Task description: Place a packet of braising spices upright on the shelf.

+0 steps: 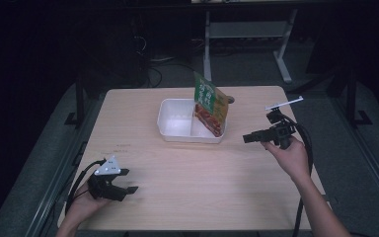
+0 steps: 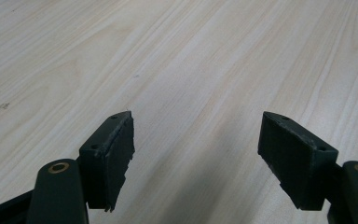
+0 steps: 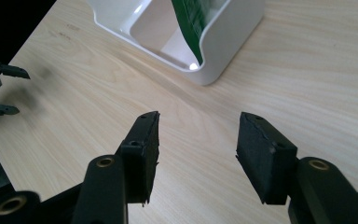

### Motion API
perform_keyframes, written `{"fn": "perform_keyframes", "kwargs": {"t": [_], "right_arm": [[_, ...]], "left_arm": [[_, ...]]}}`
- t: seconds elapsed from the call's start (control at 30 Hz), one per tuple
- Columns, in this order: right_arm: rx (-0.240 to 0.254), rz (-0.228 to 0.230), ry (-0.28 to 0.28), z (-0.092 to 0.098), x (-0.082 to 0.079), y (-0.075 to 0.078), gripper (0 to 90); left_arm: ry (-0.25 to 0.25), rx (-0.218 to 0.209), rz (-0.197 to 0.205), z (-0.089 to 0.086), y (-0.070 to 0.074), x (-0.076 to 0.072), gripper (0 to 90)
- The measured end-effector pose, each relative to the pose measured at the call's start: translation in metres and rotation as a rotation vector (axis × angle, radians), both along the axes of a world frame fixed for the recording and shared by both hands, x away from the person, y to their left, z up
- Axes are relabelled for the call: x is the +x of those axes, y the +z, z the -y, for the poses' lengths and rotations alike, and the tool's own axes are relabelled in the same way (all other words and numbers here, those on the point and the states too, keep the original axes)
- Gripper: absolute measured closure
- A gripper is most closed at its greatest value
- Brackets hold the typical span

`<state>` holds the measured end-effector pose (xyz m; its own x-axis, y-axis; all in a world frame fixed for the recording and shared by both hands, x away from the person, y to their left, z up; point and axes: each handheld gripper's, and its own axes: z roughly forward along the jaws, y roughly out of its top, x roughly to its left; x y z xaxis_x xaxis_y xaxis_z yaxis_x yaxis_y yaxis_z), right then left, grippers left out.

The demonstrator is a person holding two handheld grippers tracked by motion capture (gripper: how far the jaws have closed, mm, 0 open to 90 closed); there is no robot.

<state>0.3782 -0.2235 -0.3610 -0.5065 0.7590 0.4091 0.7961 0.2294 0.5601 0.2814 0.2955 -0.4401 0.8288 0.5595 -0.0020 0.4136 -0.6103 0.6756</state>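
With my right gripper (image 1: 246, 138) open and empty beside the white tray (image 1: 170, 132), I judge it best to back away level without knocking the upright green packet (image 1: 209, 103).

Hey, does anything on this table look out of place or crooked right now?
Yes: the green and orange food pouch stands tilted on edge in the right compartment of the white tray, poking well above the rim instead of lying flat. Nothing looks spilled.
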Motion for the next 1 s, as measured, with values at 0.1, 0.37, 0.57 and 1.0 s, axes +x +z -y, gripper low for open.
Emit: {"fn": "perform_keyframes", "kwargs": {"t": [0.1,0.37,0.57,1.0], "right_arm": [[0.001,-0.007,-0.001,0.002,-0.002,-0.006,47.2],[-0.003,-0.022,-0.002,0.005,-0.009,-0.018,47.0],[-0.005,-0.025,0.011,0.005,-0.015,-0.026,46.9],[0.005,-0.033,0.024,0.004,-0.032,-0.049,46.3]], "left_arm": [[0.0,0.0,-0.001,0.0,0.0,0.0,26.2],[-0.001,0.003,0.0,0.001,0.0,0.0,25.7],[0.0,0.002,0.0,0.002,0.0,0.0,25.4],[-0.006,0.009,-0.002,0.004,0.0,0.0,25.2]]}}
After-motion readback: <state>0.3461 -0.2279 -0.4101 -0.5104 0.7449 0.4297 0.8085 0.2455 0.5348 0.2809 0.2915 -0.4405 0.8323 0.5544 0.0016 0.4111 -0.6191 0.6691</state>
